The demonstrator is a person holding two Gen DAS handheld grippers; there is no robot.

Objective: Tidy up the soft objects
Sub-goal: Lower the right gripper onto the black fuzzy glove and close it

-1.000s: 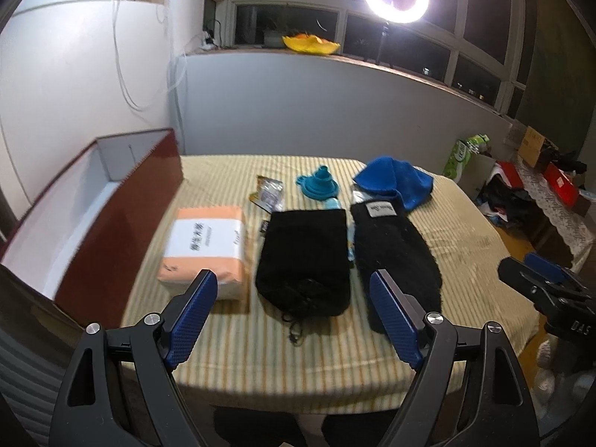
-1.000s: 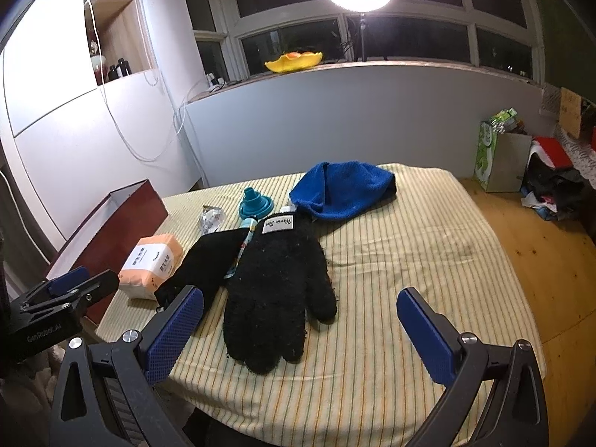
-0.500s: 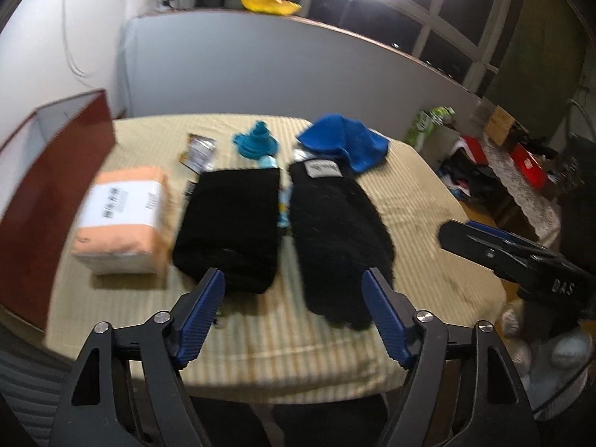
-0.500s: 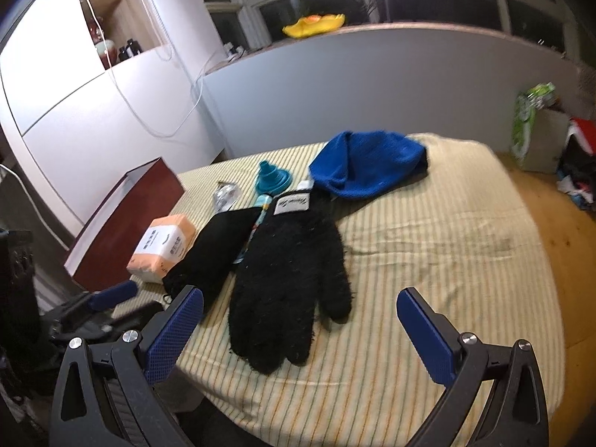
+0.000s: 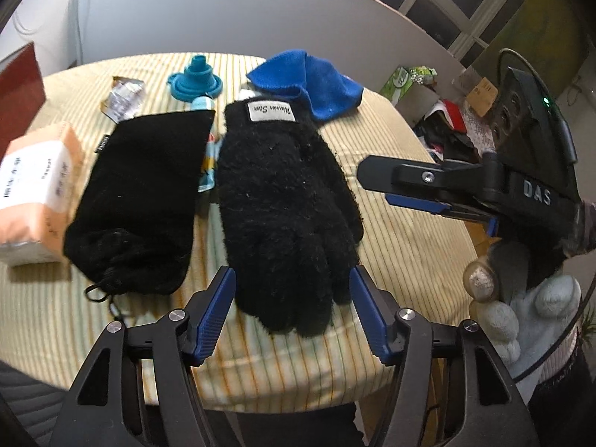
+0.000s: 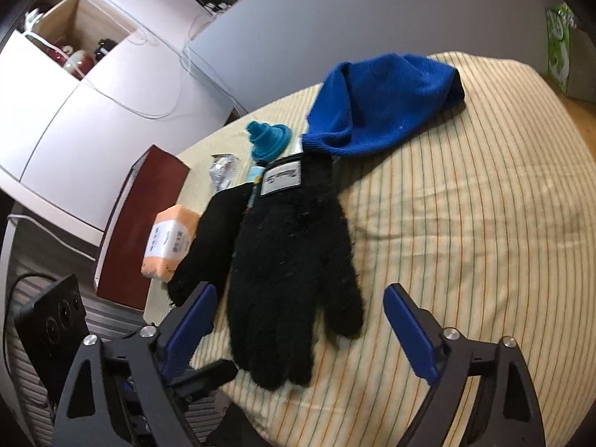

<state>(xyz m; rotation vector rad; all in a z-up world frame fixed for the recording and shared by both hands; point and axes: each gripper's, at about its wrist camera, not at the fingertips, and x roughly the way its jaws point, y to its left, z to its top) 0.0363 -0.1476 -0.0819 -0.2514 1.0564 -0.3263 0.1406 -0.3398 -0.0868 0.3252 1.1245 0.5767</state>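
Observation:
A fuzzy black glove with a white label lies flat on the striped tablecloth, fingers toward me; it also shows in the right wrist view. A black knit pouch lies to its left. A blue knit hat lies behind the glove, also in the right wrist view. My left gripper is open, its pads either side of the glove's fingertips, just above the table's near edge. My right gripper is open over the glove's fingers and shows side-on in the left wrist view.
An orange tissue pack sits at the left. A teal funnel, a foil packet and a tube between pouch and glove lie behind. A red-brown box stands off the table's left edge. The table has bare cloth at right.
Both grippers have moved forward and down toward the black glove. The left gripper now straddles its fingertips and the right gripper has come in close beside it.

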